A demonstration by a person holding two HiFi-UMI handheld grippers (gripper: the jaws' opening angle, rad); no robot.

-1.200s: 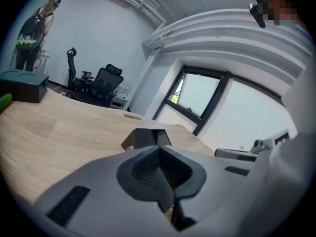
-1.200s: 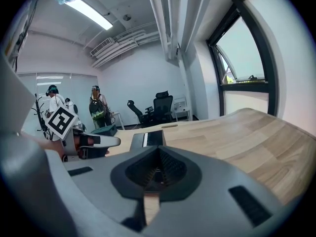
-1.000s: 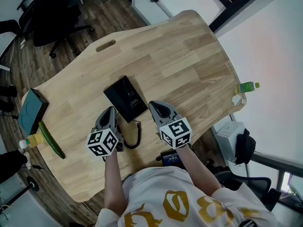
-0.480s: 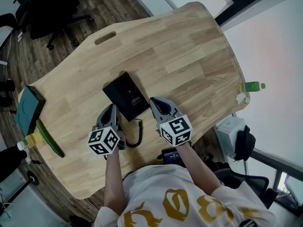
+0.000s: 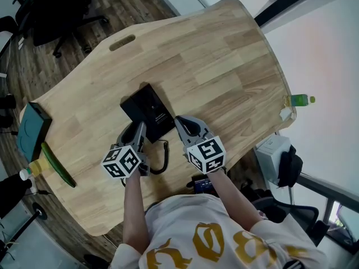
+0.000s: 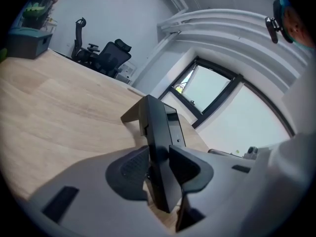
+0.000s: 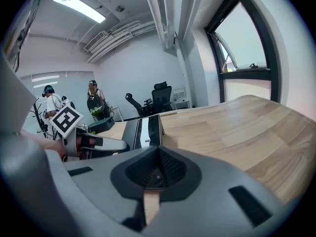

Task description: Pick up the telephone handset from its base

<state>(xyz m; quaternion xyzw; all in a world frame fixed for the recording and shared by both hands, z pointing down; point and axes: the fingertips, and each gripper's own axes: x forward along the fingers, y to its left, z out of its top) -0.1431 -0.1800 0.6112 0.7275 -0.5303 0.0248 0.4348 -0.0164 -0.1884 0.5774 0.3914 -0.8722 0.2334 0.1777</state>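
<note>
The person is wearing a white short-sleeved T-shirt [image 5: 207,234] that is showing large mustard-yellow lettering across the chest, filling the head view toward six o'clock. The arms are running bare from the sleeves. The left gripper [image 5: 137,130] is showing a smooth grey shell narrowing toward its tips, and a white cube [image 5: 121,161] printed with black square markers is riding on its rear, at seven o'clock from those tips. The right gripper [image 5: 180,121] is wearing the same grey shell, its own marker cube [image 5: 205,154] sitting at five o'clock from the tips. In both gripper views, dark ribbed pads [image 6: 129,171] are lining the inner faces, and black rectangular slots [image 6: 59,204] are marking the grey housing.
</note>
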